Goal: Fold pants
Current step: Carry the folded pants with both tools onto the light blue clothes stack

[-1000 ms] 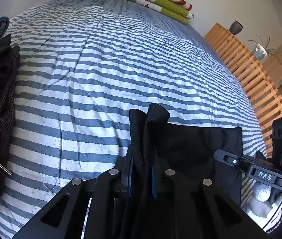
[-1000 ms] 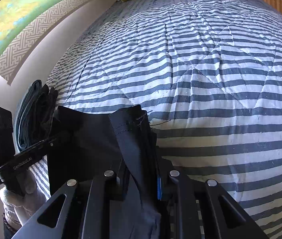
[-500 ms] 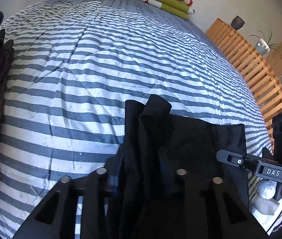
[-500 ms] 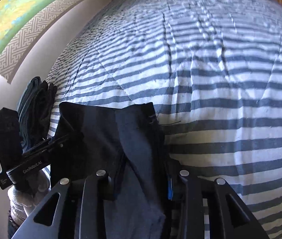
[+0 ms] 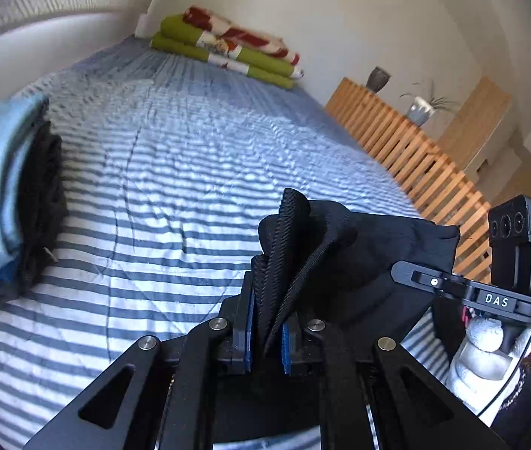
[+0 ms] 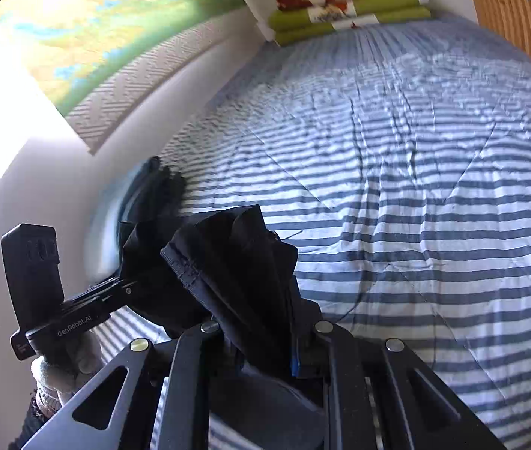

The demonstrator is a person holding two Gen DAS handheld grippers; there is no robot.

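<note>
The black pants (image 5: 359, 255) hang stretched between both grippers, lifted above the striped bedspread (image 5: 190, 172). My left gripper (image 5: 267, 333) has its blue pads pressed on a bunched fold of the fabric, and its jaws are closing. In the right wrist view the pants (image 6: 227, 262) drape over my right gripper (image 6: 257, 341). Its jaws are closing on the cloth, with one blue pad (image 6: 294, 352) showing and the other hidden by fabric. A gloved hand (image 5: 483, 341) holds the right gripper's handle at the pants' far corner.
A pile of folded clothes (image 5: 21, 206) lies at the bed's left edge by the wall (image 6: 59, 195). Green and red folded blankets (image 5: 227, 52) sit at the bed's far end. A wooden slatted frame (image 5: 415, 157) runs along the right side.
Both grippers have risen with the pants and the views have tilted up, so the far wall and blankets show more. The fabric is bunched tighter between the pads than half a second ago.
</note>
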